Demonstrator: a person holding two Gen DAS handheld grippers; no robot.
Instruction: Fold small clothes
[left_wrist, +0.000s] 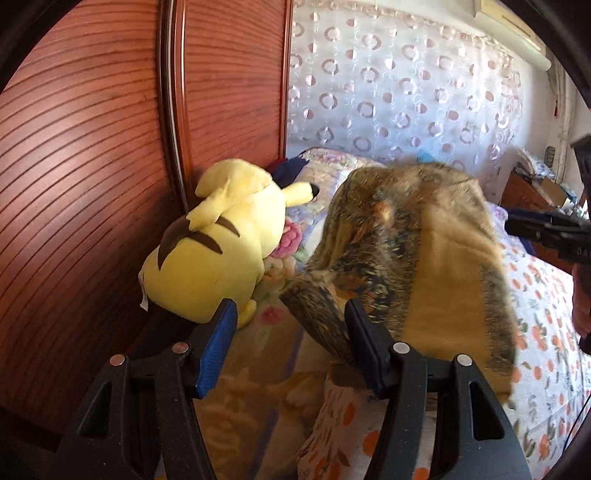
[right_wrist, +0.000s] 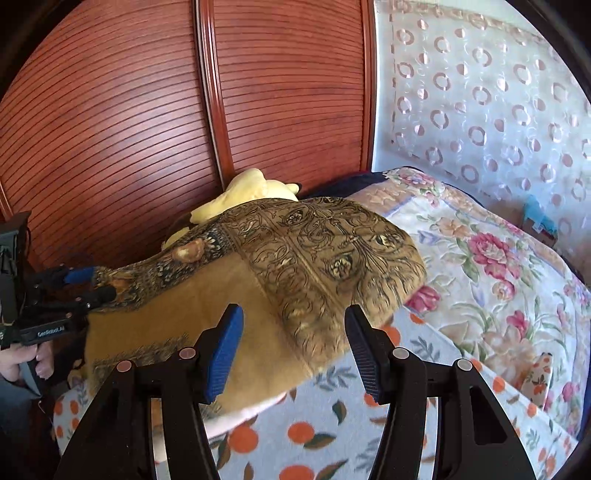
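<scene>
1. Jaws of the left gripper (left_wrist: 291, 325) are standing apart in the left wrist view, blue pad (left_wrist: 218, 350) on one side and black pad on the other. A dark patterned corner of the brown scarf (left_wrist: 417, 258) is lying in the gap beside the black finger; neither pad is pressing on it.
2. Jaws of the right gripper (right_wrist: 293, 332) are likewise standing apart in the right wrist view. The scarf's plain tan panel is lying below and between them, with no pad closing on the cloth.
3. Scarf (right_wrist: 295, 251) is spreading over the bed as a humped sheet, ornate black-on-gold print towards the far edge and plain tan nearer the cameras. Its narrow corner is reaching to the fingertips of the left gripper (right_wrist: 92, 284), seen at the left edge of the right wrist view.
4. Hand (right_wrist: 26, 363) of the person is gripping the left tool's handle, low at the left edge.
5. Orange-print sheet (right_wrist: 314, 432) is covering the near part of the bed, and a floral quilt (right_wrist: 480, 258) is lying beyond it.
6. Yellow plush toy (left_wrist: 214, 251) is sitting just beside the scarf, against the wooden headboard (left_wrist: 92, 147).
7. Sheer curtain (left_wrist: 406, 85) with ring motifs is hanging behind the bed.
</scene>
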